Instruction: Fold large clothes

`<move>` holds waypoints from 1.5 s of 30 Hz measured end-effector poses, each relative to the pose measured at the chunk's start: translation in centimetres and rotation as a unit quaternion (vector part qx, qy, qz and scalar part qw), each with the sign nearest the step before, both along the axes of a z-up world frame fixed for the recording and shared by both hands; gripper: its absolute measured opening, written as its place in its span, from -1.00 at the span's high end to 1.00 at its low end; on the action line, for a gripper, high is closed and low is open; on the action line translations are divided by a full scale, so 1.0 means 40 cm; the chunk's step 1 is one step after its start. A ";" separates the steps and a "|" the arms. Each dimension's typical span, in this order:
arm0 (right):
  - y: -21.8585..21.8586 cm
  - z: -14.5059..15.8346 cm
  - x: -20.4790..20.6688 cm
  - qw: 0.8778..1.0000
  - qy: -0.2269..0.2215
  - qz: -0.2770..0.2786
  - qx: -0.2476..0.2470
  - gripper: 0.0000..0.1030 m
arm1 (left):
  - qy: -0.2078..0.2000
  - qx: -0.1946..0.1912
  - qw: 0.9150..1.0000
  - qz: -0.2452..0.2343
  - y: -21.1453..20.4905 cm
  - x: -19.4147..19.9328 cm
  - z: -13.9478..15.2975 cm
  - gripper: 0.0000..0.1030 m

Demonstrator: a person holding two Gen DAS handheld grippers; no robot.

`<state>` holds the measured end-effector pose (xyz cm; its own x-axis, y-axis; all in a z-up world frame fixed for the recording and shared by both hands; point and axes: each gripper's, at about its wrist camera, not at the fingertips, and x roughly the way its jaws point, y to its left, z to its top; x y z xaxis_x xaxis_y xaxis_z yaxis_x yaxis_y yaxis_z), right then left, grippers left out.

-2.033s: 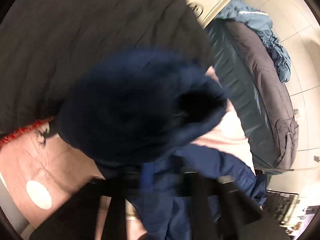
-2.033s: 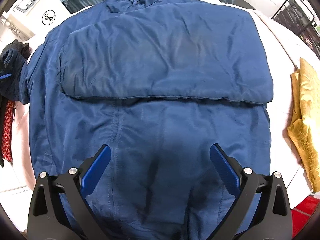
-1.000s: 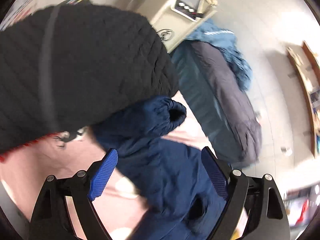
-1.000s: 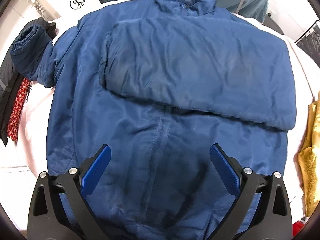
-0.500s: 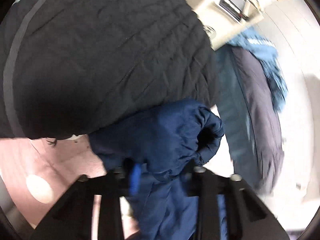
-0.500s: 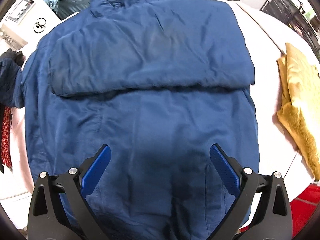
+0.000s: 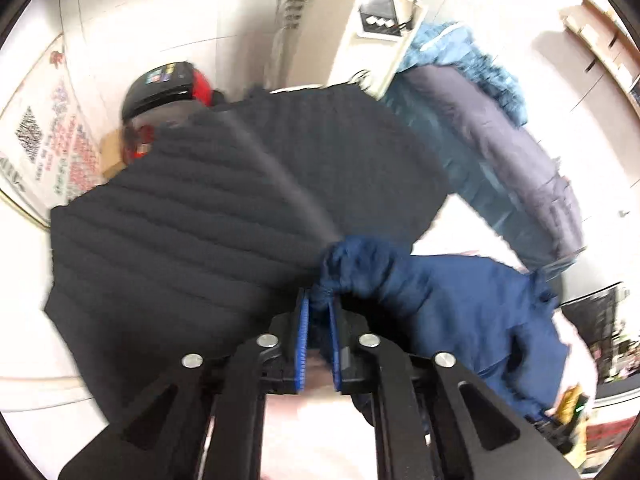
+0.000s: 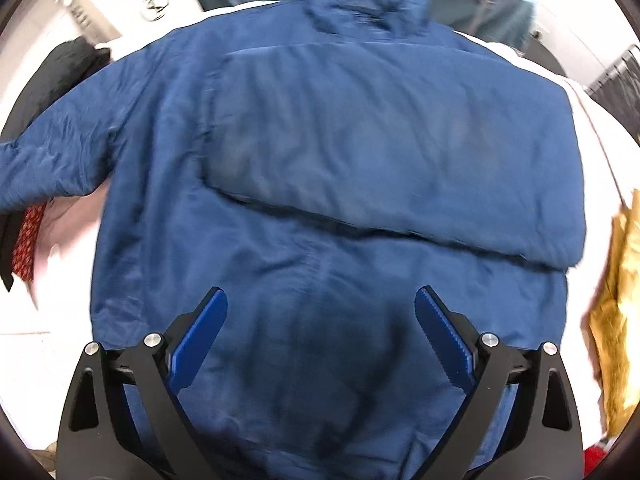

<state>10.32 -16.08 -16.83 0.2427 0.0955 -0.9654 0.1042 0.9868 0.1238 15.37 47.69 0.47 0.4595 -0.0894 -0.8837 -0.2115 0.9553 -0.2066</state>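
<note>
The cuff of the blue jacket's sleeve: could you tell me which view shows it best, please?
The left wrist view. There the cuff sits close and central, pinched in the left gripper. The right wrist view shows the jacket spread flat, but its sleeve runs off the left edge, hiding the cuff.

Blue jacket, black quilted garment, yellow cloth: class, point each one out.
blue jacket (image 8: 320, 240), right wrist view, on its back panel.
black quilted garment (image 7: 192, 216), left wrist view, on its ribbed surface.
yellow cloth (image 8: 618, 320), right wrist view, on its crumpled folds.
</note>
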 end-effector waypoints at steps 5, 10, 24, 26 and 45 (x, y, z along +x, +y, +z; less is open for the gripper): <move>0.043 0.018 0.007 1.000 -0.016 0.019 0.004 -0.83 | 0.042 -0.030 0.997 0.059 0.061 -0.011 -0.112 0.88; 0.004 0.014 -0.033 1.000 -0.007 -0.007 -0.003 -0.83 | 0.041 -0.067 0.994 0.074 0.015 0.003 -0.157 0.39; -0.115 -0.026 -0.073 0.997 0.015 -0.080 0.004 -0.83 | -0.056 0.002 0.992 0.113 -0.014 -0.067 -0.008 -0.75; -0.099 -0.028 -0.068 0.997 0.017 -0.072 0.001 -0.83 | -0.082 0.007 0.989 0.125 -0.008 -0.092 0.024 -0.75; -0.111 -0.005 -0.085 0.997 0.005 -0.077 -0.001 -0.83 | 0.056 0.017 0.998 -0.011 -0.295 0.019 -0.160 0.76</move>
<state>6.91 -20.54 -17.05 0.2446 0.0564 -0.9680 0.2556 0.9592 0.1204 16.12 35.88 -5.95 0.3558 -0.0680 -0.9321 -0.2110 0.9658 -0.1509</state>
